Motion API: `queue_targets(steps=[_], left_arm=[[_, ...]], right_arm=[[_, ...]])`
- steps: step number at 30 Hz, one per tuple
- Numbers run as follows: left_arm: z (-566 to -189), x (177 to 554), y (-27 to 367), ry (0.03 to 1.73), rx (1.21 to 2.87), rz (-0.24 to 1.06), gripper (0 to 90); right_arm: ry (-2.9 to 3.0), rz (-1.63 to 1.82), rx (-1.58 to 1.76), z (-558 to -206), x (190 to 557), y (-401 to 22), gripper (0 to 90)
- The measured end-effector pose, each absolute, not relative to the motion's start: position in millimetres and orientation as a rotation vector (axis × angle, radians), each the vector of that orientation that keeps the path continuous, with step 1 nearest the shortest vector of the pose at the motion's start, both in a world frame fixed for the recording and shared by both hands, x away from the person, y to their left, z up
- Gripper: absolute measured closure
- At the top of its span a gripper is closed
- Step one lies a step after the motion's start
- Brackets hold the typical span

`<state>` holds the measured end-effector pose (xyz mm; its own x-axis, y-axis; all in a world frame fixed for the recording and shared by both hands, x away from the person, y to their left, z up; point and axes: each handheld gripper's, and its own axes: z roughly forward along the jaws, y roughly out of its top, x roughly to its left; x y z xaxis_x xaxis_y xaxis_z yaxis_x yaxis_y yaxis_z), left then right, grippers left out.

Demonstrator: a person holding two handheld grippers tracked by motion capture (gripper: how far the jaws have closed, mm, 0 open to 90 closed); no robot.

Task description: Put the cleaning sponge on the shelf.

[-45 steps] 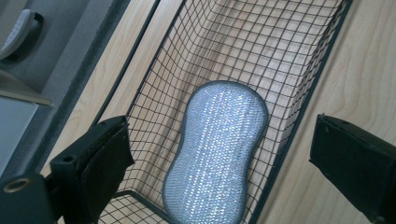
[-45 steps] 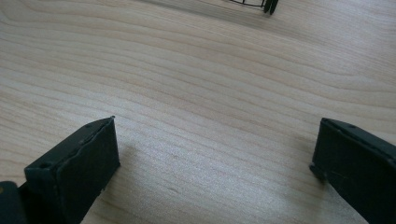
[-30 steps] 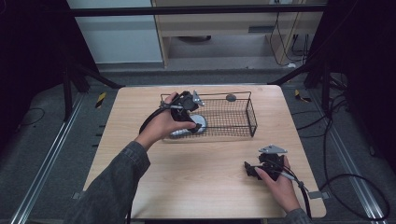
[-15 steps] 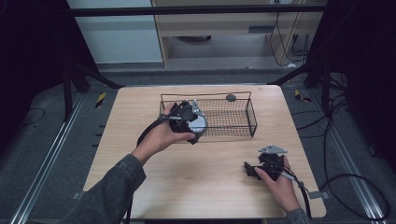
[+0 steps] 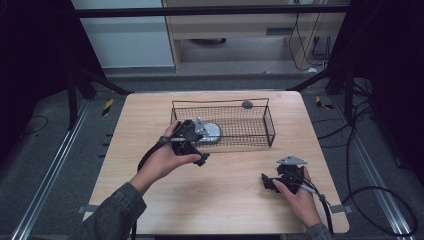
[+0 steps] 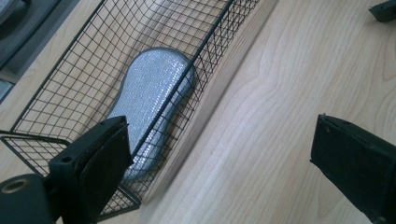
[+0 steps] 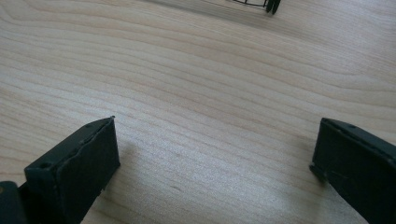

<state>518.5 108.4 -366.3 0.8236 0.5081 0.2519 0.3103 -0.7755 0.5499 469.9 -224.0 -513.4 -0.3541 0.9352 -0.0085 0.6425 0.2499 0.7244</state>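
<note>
Both claws gape empty: my left claw (image 6: 224,154) hovers beside the black wire basket (image 6: 205,51); its glittery silver sponge (image 6: 149,100) looks light, squashy — pinch its narrow waist.

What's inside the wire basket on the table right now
A silver, glittery scouring pad lies flat in the wire basket, at its end nearest the left gripper. That gripper covers part of this end in the high view, so anything under it cannot be seen.
</note>
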Motion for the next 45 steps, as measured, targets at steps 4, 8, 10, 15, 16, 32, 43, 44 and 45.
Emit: queue_targets(steps=[4,8,10,15,16,32,43,44,45], left_arm=[[-369,512,118,0.624,2.491,0.546,4.3],[-375,506,131,0.652,2.48,0.551,4.3],[-378,504,136,0.662,2.483,0.554,4.3],[-384,500,151,0.709,2.464,0.553,4.4],[-386,500,155,0.719,2.462,0.553,4.5],[-422,507,194,0.871,2.464,0.549,5.7],[-458,511,224,1.0,2.424,0.515,5.9],[-461,510,227,1.012,2.421,0.517,6.0],[-463,510,230,1.023,2.412,0.511,5.9]], right_arm=[[2.087,0.887,1.432,-513,470,-224,0.7],[2.088,0.892,1.442,-513,469,-224,0.7],[2.089,0.891,1.442,-513,469,-224,0.7],[2.088,0.896,1.446,-513,469,-223,0.7],[2.09,0.895,1.444,-513,469,-223,0.7],[2.092,0.896,1.444,-513,468,-223,0.7],[2.095,0.895,1.441,-513,468,-223,0.7],[2.095,0.895,1.44,-513,468,-223,0.7],[2.095,0.894,1.439,-513,468,-223,0.7]])
